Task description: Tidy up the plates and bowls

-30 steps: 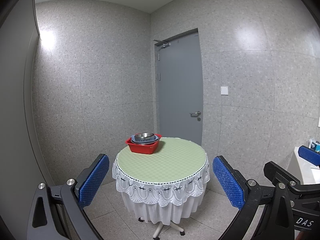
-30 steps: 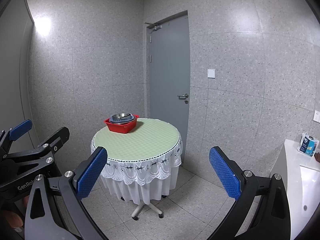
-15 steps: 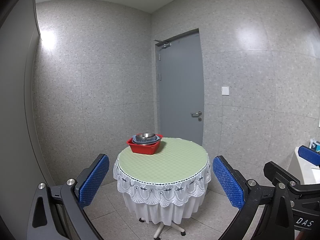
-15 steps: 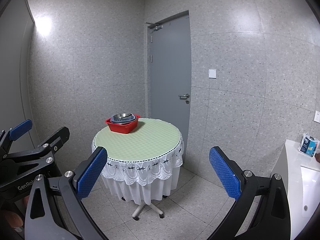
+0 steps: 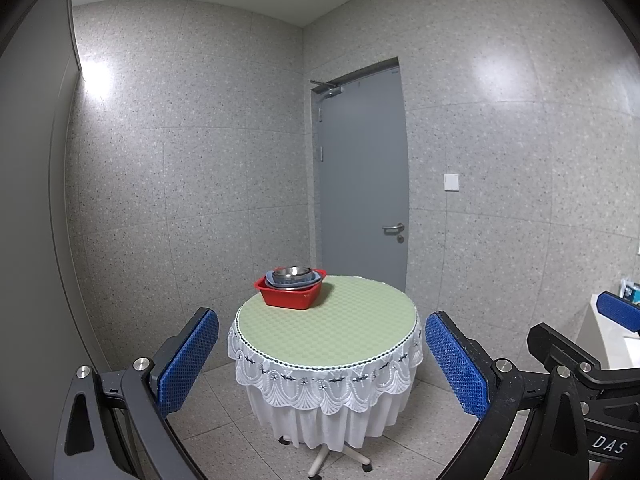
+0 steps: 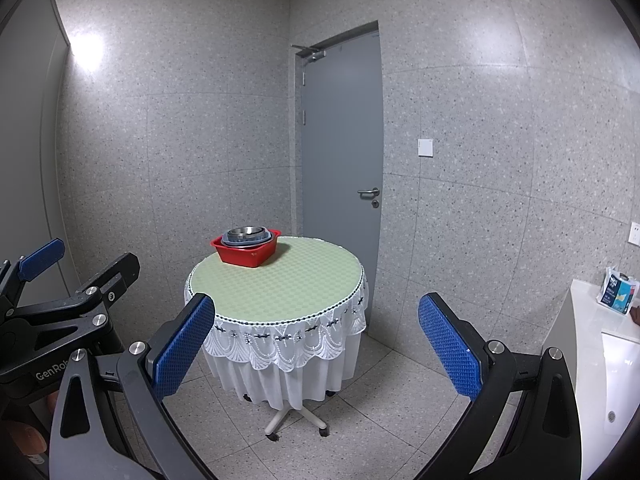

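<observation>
A red plastic basin (image 5: pixel 291 297) (image 6: pixel 247 254) sits at the far left of a round table (image 5: pixel 332 324) (image 6: pixel 280 284) with a green top and white lace cloth. Nested in it are a blue-grey dish (image 5: pixel 276 280) and a steel bowl (image 5: pixel 292 271) (image 6: pixel 245 232). My left gripper (image 5: pixel 322 360) is open and empty, well short of the table. My right gripper (image 6: pixel 316 340) is open and empty, also short of the table. The left gripper also shows at the left of the right wrist view (image 6: pixel 60 280).
A grey closed door (image 5: pixel 362 184) stands behind the table. A white sink counter (image 6: pixel 592 344) with a small packet (image 6: pixel 619 294) is at the right. The table stands on a wheeled base (image 6: pixel 296 420) on tiled floor.
Both views have drifted slightly: the table and basin sit a little lower and further right in frame than one second ago. Both grippers stay open.
</observation>
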A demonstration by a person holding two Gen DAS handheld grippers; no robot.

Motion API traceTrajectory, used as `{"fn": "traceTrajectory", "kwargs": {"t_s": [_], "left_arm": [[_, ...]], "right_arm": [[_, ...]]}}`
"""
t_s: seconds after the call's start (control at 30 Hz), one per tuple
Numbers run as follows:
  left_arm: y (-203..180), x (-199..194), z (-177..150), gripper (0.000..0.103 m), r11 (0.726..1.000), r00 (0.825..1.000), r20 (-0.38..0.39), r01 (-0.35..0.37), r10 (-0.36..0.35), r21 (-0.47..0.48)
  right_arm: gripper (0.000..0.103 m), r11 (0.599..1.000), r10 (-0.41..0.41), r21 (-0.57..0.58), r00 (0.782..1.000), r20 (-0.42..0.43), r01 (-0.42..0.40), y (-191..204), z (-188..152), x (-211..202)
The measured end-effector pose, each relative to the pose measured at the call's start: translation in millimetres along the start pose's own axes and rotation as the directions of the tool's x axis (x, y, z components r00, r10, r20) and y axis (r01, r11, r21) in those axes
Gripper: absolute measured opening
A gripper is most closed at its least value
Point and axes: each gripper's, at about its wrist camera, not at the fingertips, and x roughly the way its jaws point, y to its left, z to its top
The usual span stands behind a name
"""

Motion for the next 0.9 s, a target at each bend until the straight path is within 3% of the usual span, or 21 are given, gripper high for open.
{"fn": "traceTrajectory", "kwargs": {"t_s": [0.9], "left_arm": [[-1.8,-4.8,-3.3,0.102,1.000,1.000,0.009,0.001,-0.001,0.008]], "right_arm": [[0.103,1.000,-0.003,0.010,1.000,0.004,0.003,-0.7,-3.0,-6.8]]}}
